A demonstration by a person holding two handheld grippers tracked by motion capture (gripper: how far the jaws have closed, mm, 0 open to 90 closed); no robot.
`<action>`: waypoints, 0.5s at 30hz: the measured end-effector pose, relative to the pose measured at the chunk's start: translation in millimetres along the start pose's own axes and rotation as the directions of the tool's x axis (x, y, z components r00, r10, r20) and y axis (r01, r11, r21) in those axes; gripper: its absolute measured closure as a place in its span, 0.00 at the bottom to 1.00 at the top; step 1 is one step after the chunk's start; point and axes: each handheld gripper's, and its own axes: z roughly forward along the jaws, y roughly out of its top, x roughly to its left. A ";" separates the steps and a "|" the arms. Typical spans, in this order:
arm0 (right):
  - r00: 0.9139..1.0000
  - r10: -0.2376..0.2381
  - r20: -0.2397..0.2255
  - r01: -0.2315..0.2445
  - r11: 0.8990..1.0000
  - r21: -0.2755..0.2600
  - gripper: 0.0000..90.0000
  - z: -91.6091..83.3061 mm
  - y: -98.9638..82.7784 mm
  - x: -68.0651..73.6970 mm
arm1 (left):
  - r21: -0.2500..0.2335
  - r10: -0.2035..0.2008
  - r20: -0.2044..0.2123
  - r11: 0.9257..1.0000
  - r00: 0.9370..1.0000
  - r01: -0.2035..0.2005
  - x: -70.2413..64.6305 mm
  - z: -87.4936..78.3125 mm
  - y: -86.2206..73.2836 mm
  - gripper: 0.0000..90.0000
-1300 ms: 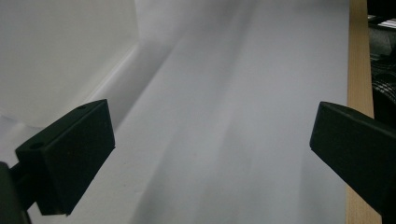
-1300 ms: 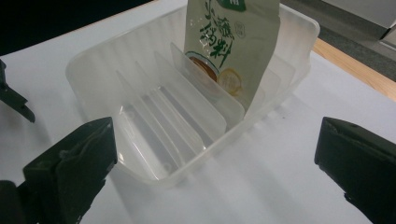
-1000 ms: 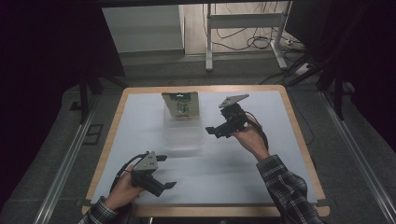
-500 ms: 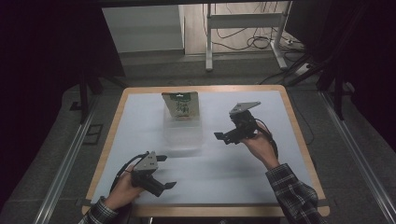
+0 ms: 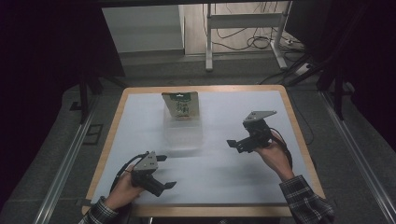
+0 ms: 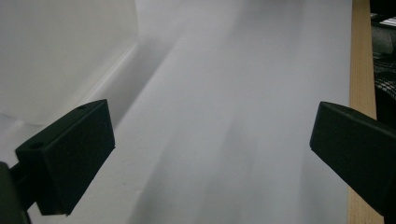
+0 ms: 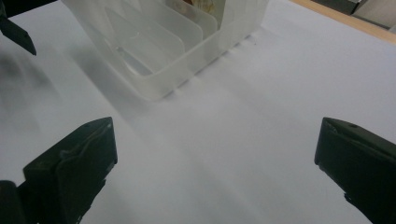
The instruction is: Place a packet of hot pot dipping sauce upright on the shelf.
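Observation:
A clear plastic rack (image 5: 183, 135) with upright dividers stands mid-table; a green packet (image 5: 180, 103) stands upright in its far end. My right gripper (image 5: 239, 141) hovers to the rack's right, open and holding nothing. In the right gripper view its jaws (image 7: 215, 163) spread wide over bare table, facing the rack (image 7: 163, 42). My left gripper (image 5: 164, 171) rests near the front edge, in front of the rack, open and holding nothing. The left gripper view has the rack's pale wall (image 6: 60, 56) at upper left.
The white tabletop (image 5: 219, 177) has a wooden rim (image 5: 299, 130) all round. Metal rails (image 5: 65, 158) run along the floor on both sides. A desk frame with cables (image 5: 243, 28) stands beyond the far edge.
My right gripper has drawn back from beside the packet toward the near right of the table. The left gripper has stayed put.

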 end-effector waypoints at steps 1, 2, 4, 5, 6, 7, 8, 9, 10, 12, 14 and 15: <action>1.000 0.001 0.002 -0.001 1.000 0.001 0.00 -2.5 -2.5 -0.1 | 0.001 0.001 0.000 1.000 1.000 -0.001 0.0 0.1 0.0 0.00; 1.000 0.001 0.002 -0.001 1.000 0.001 0.00 -2.5 -2.5 -0.1 | 0.001 0.001 0.000 1.000 1.000 -0.001 0.0 0.1 0.0 0.00; 1.000 0.008 0.009 -0.008 1.000 0.000 0.00 -7.7 -7.8 -0.1 | 0.004 0.003 -0.001 1.000 1.000 -0.003 0.2 0.0 0.0 0.00; 1.000 0.016 0.011 -0.016 1.000 -0.001 0.00 -12.4 -13.4 -0.2 | 0.005 0.003 -0.001 1.000 1.000 -0.003 0.3 0.1 -0.1 0.00; 1.000 0.016 0.011 -0.016 1.000 -0.001 0.00 -12.4 -13.4 -0.2 | 0.005 0.003 -0.001 1.000 1.000 -0.003 0.3 0.1 -0.1 0.00; 1.000 0.021 0.016 -0.021 1.000 0.001 0.00 -16.9 -19.4 -0.5 | 0.005 0.002 -0.001 1.000 1.000 -0.002 0.3 0.2 -0.1 0.00; 1.000 0.021 0.016 -0.021 1.000 0.001 0.00 -16.9 -19.4 -0.5 | 0.005 0.002 -0.001 1.000 1.000 -0.002 0.3 0.2 -0.1 0.00; 0.999 0.025 0.020 -0.025 1.000 0.000 0.00 -21.2 -25.5 -0.7 | 0.005 0.002 0.000 1.000 1.000 -0.002 0.5 0.1 -0.1 0.00; 0.999 0.025 0.020 -0.025 1.000 0.000 0.00 -21.2 -25.5 -0.7 | 0.005 0.002 0.000 1.000 1.000 -0.002 0.5 0.1 -0.1 0.00; 0.999 0.032 0.023 -0.032 0.999 0.000 0.00 -25.4 -31.8 -0.9 | 0.007 0.003 0.000 1.000 1.000 -0.003 0.5 0.2 -0.2 0.00; 0.999 0.039 0.031 -0.039 0.999 0.001 0.00 -31.7 -41.9 -1.4 | 0.007 0.002 0.001 1.000 1.000 -0.002 0.6 0.3 -0.2 0.00; 0.999 0.040 0.033 -0.040 0.999 0.001 0.00 -33.7 -45.6 -1.9 | 0.008 0.002 0.001 1.000 1.000 -0.002 0.5 0.4 -0.3 0.00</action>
